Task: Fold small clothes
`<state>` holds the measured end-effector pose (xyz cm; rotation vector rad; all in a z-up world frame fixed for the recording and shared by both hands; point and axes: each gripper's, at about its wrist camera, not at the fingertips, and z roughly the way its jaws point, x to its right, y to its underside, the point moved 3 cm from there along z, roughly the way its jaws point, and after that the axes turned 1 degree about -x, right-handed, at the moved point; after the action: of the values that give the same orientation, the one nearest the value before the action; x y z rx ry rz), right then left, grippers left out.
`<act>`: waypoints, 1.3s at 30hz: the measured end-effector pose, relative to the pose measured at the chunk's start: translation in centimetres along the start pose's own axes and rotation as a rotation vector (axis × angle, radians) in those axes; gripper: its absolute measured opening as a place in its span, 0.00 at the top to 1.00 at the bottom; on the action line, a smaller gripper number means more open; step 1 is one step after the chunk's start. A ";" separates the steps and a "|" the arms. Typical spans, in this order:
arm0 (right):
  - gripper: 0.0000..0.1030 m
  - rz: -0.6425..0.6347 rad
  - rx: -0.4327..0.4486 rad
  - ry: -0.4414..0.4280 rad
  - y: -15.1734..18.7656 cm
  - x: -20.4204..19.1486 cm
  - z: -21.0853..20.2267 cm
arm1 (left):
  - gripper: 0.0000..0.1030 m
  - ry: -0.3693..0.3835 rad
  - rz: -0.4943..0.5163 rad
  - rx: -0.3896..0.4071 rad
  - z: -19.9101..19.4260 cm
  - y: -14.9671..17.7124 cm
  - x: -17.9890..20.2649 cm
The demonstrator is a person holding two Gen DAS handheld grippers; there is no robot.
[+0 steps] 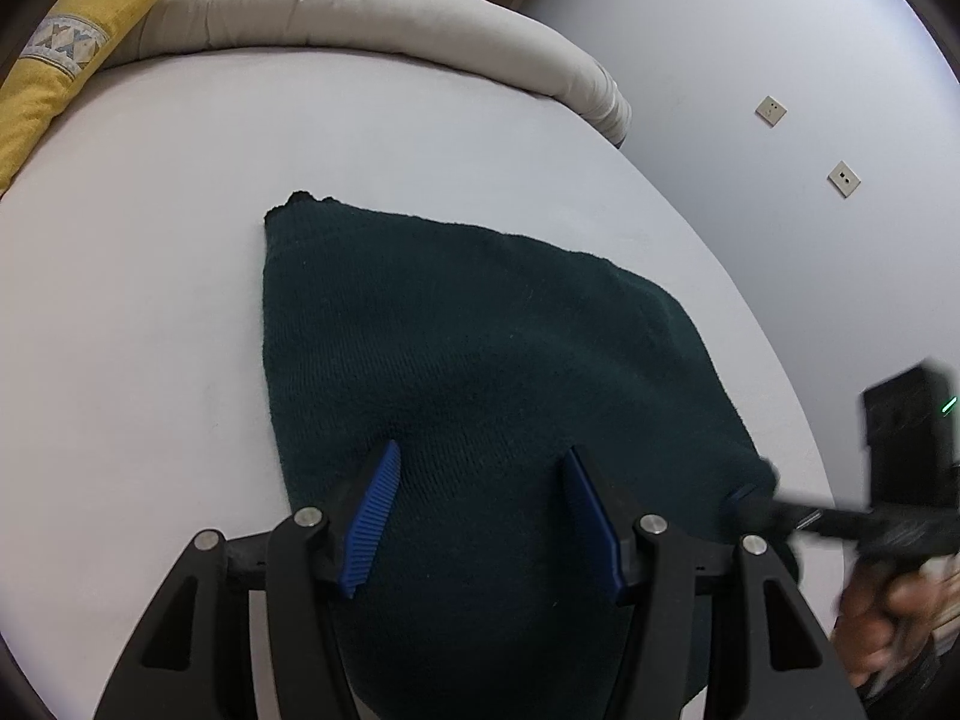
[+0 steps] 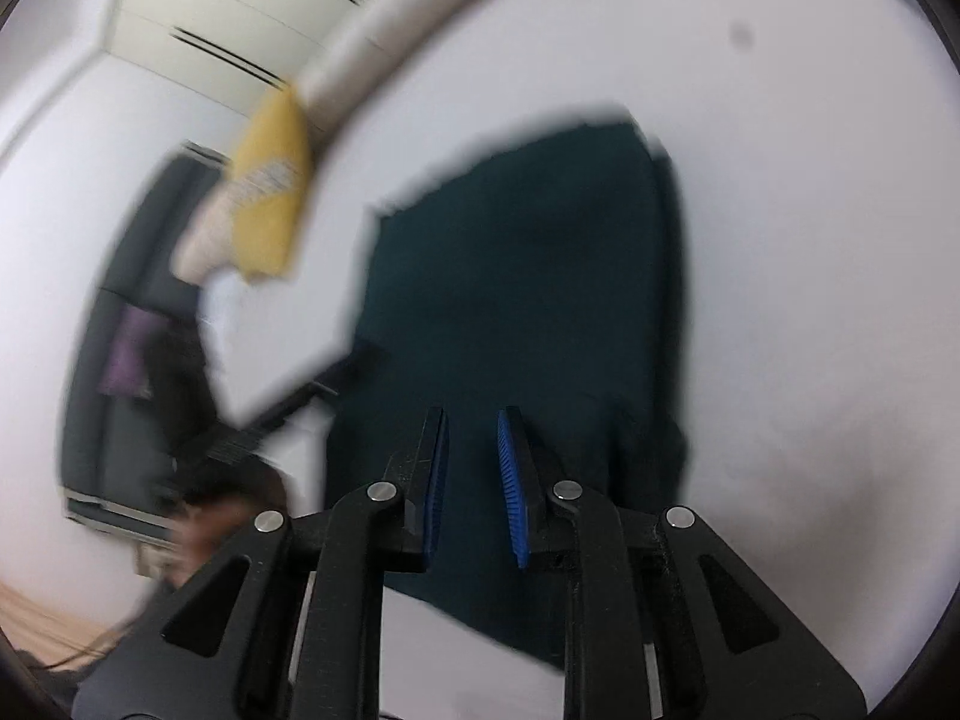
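Left wrist view, nearest first: the left gripper hangs over the near part of a dark green knitted garment, jaws spread wide and holding nothing, probably placed to press or pinch the near hem. At the garment's right corner the right gripper reaches in; its own blurred view shows its jaws a little apart over the cloth, gripping nothing. The garment lies flat, apparently already folded, mid-bed on the white sheet. Farther off, a rolled beige duvet and yellow pillow line the far edge.
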<state>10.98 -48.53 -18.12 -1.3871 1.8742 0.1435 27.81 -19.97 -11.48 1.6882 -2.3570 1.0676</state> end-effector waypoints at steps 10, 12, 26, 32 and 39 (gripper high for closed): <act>0.95 0.067 0.022 -0.123 5.3 5.6 -1.8 | 0.43 0.006 0.037 0.015 0.3 0.3 0.0; 0.98 0.059 0.011 -0.095 5.6 5.0 -2.2 | 0.43 -0.001 0.050 0.013 0.0 0.3 0.2; 0.87 0.060 0.052 -0.186 -6.9 -0.5 0.5 | 0.46 -0.140 0.123 -0.009 2.1 -2.9 1.6; 1.00 0.151 0.049 -0.066 -10.3 2.8 5.3 | 0.43 -0.155 0.142 0.015 3.3 -2.7 0.7; 1.00 0.234 0.115 -0.070 -10.3 6.4 5.3 | 0.41 -0.181 0.147 0.019 4.2 -2.6 1.0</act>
<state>21.87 -54.74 -22.29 -1.0711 1.9500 0.1948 31.01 -23.60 -12.97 1.7083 -2.6273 0.9986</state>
